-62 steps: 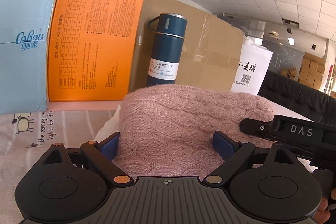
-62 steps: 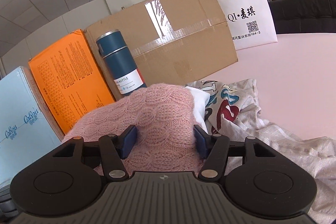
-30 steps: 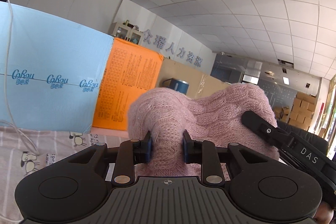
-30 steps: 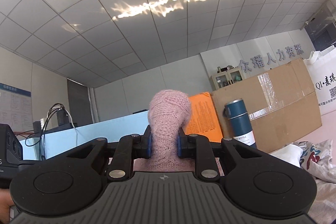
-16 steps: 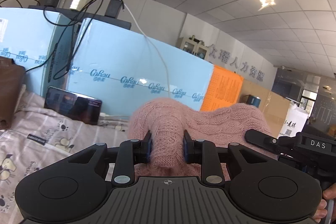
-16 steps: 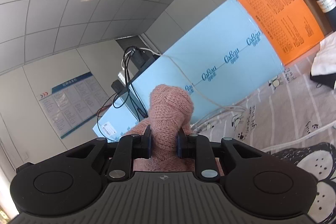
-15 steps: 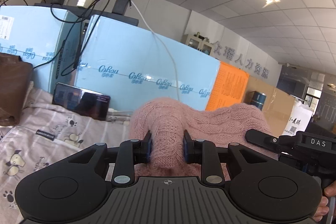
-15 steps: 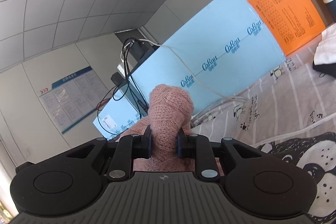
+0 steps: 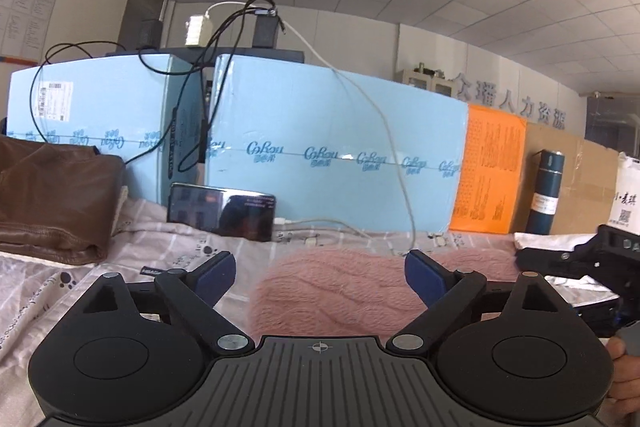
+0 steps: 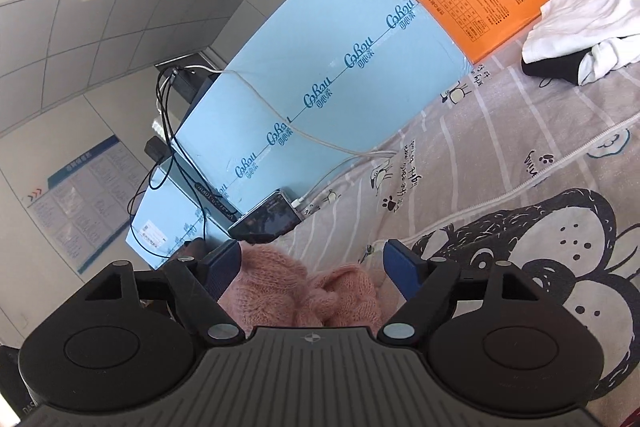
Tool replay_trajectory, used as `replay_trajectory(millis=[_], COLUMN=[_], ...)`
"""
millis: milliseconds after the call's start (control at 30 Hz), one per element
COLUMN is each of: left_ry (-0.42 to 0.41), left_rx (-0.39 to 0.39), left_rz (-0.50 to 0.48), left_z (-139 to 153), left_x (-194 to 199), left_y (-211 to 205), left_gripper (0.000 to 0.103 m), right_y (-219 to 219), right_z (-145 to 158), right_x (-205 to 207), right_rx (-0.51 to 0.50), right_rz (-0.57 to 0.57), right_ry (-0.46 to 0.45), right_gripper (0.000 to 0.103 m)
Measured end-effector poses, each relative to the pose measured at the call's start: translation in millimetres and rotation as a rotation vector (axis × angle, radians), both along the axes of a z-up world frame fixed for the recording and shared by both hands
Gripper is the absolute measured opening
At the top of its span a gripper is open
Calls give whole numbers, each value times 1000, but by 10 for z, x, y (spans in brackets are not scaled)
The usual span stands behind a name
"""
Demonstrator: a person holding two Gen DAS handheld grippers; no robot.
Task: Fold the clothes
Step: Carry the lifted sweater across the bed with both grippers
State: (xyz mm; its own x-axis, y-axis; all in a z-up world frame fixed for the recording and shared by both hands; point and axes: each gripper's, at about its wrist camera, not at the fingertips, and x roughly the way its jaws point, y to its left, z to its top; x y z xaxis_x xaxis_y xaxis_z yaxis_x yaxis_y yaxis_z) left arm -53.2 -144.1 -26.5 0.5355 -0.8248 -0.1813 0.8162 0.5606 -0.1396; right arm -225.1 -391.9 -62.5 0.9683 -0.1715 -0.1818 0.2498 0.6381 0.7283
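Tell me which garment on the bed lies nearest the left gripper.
The pink sweater, lying right between the open left gripper fingers. The brown jacket sits far left; the white garment lies by the orange box.

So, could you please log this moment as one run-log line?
left gripper: open | right gripper: open | pink sweater: lying on printed sheet

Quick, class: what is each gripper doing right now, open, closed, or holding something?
Left gripper: open, holding nothing; the pink sweater lies between its fingers.
Right gripper: open, holding nothing, above the pink sweater.
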Motion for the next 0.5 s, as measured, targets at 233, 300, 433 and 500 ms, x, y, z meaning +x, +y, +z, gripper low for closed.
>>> replay_trajectory(millis=[233, 300, 433, 500], left_ry=[82, 122, 223, 270], left_rx=[200, 218, 141, 92], left_rz=[-280, -259, -231, -221], left_z=[-214, -279, -319, -336], left_x=[-295, -208, 19, 114], left_y=[-616, -676, -541, -446], left_gripper=[99, 96, 58, 38], right_y=[-81, -92, -98, -92], right_z=[-59, -75, -101, -110], right_x=[11, 16, 53, 85], right_rx=[55, 65, 74, 72], right_rz=[-14, -19, -6, 11], right_ry=[16, 26, 54, 73], right_gripper=[79, 80, 80, 81])
